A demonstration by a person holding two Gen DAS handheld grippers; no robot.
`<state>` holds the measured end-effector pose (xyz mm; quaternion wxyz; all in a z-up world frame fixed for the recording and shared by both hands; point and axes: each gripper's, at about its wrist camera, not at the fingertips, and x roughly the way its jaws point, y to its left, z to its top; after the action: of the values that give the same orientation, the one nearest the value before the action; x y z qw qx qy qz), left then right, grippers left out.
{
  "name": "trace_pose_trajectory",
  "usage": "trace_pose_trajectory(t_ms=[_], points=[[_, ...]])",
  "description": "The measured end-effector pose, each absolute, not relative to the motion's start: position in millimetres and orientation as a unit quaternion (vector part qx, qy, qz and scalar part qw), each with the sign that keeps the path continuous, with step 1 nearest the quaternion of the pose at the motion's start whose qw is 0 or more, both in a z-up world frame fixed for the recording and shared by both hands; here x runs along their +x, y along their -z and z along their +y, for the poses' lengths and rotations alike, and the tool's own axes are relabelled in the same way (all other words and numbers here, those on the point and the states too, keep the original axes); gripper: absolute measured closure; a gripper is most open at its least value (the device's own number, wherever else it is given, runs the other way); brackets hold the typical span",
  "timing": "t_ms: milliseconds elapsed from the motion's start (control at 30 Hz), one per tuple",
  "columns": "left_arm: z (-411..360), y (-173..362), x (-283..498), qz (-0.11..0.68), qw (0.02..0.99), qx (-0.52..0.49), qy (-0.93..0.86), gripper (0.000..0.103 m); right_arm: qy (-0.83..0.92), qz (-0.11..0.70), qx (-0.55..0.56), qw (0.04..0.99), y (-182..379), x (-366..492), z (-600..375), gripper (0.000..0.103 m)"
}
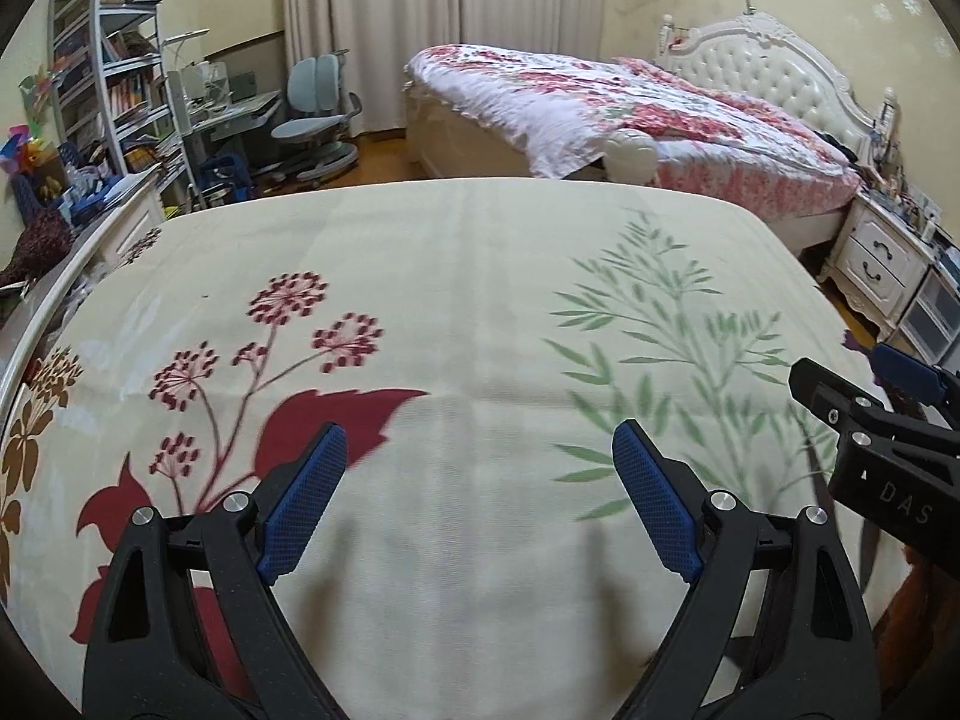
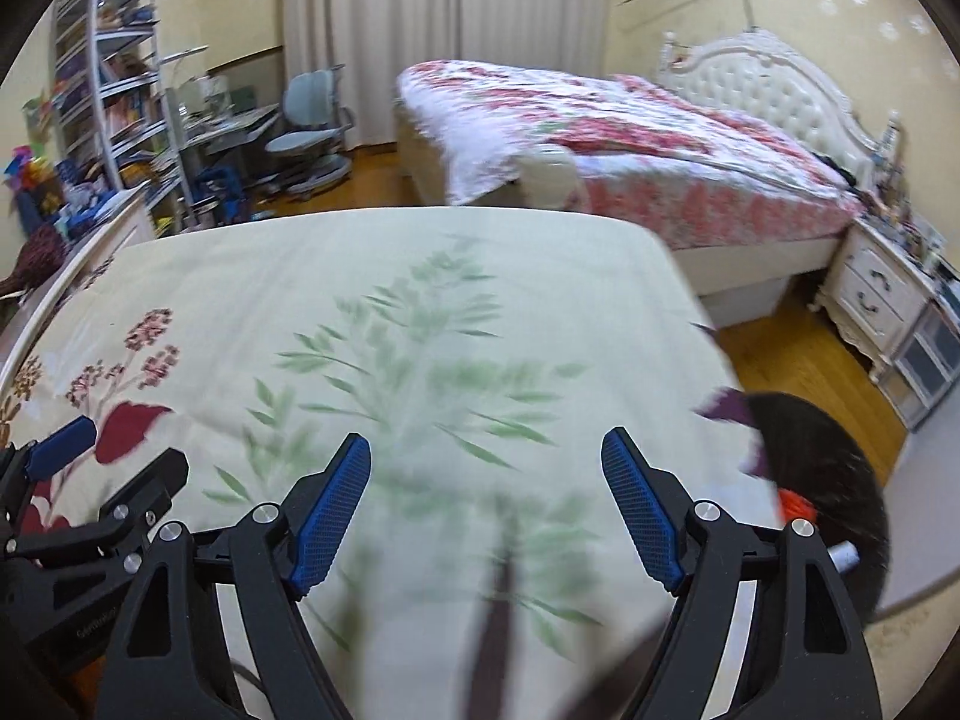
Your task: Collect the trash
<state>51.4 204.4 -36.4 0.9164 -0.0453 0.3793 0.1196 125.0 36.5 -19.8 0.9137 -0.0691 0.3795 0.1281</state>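
Observation:
My left gripper [image 1: 480, 456] is open and empty above a cream bed cover [image 1: 456, 300] printed with red flowers and green leaves. My right gripper [image 2: 486, 468] is open and empty above the same cover [image 2: 420, 312], over the green leaf print. The right gripper also shows at the right edge of the left wrist view [image 1: 864, 396], and the left gripper at the left edge of the right wrist view [image 2: 90, 468]. I see no loose trash on the cover. A black bin [image 2: 834, 480] with something orange and a white-grey item at its rim stands by the bed's right side.
A second bed with a pink floral quilt [image 1: 630, 108] and white headboard [image 1: 774, 72] stands beyond. A white nightstand [image 1: 882, 264] is at the right. A bookshelf [image 1: 114, 72], desk and grey chair [image 1: 318, 114] stand at the back left. Wooden floor [image 2: 804, 354] lies between the beds.

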Motion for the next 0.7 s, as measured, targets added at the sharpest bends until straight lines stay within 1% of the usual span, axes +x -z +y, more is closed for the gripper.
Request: trace_pose_trajectory(t_ms=[100,200,300,367,400,500,667,700], points=[[238.3,37.9,51.1,0.388,0.908,-0.049,-0.148,0.015,-0.163,0.395,-0.073,0.901,28.1,143.4,79.0,0.026],[272.7,41.2,51.7,0.399,0.899,-0.055,-0.172,0.015,-0.188,0.409,-0.079,0.89,35.4,162.3,120.9,0.022],[303.6,43.9,53.3,0.412,0.888,-0.064,-0.193,0.015,-0.206,0.428,-0.082,0.876,47.3,181.1,158.9,0.021],[318.8,44.8,53.6,0.416,0.883,-0.065,-0.207,0.014,-0.21,0.443,-0.085,0.867,54.1,192.9,179.7,0.018],[327.9,44.8,54.1,0.417,0.881,-0.064,-0.213,0.012,-0.203,0.444,-0.094,0.868,55.5,197.4,190.7,0.018],[344.9,45.9,56.1,0.423,0.875,-0.063,-0.225,0.011,-0.202,0.448,-0.111,0.864,57.5,209.9,222.0,0.017],[368.7,52.8,64.7,0.443,0.863,-0.075,-0.228,0.009,-0.182,0.45,-0.106,0.868,54.3,231.5,257.1,0.011],[372.7,54.3,66.9,0.447,0.863,-0.079,-0.223,0.008,-0.175,0.45,-0.1,0.87,53.4,235.7,261.1,0.007]])
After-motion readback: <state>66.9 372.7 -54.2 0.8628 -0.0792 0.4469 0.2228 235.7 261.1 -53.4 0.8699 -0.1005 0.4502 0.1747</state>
